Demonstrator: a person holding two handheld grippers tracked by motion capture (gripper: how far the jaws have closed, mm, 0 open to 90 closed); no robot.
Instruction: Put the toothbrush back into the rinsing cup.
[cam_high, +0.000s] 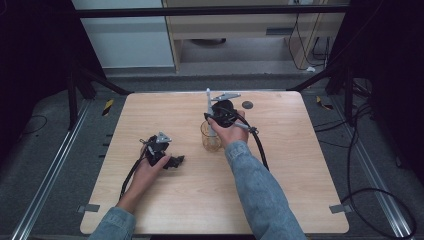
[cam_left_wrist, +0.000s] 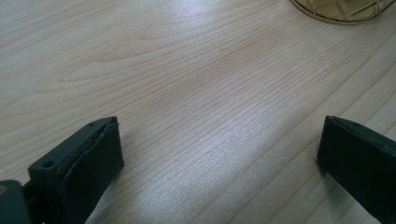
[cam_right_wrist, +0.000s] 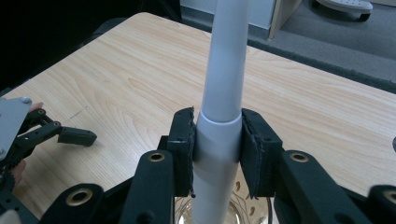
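Both right tongs (cam_right_wrist: 217, 156) pads clamp white tube (cam_right_wrist: 224, 93) above glass (cam_high: 211, 137).

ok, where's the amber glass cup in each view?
High view: cup just left of centre, under the right hand-held gripper.
Left gripper view: its amber base at the top edge, right.
Right gripper view: its rim at bottom centre, below the jaws clamping the white tube.
Shared landmark: the wooden table.
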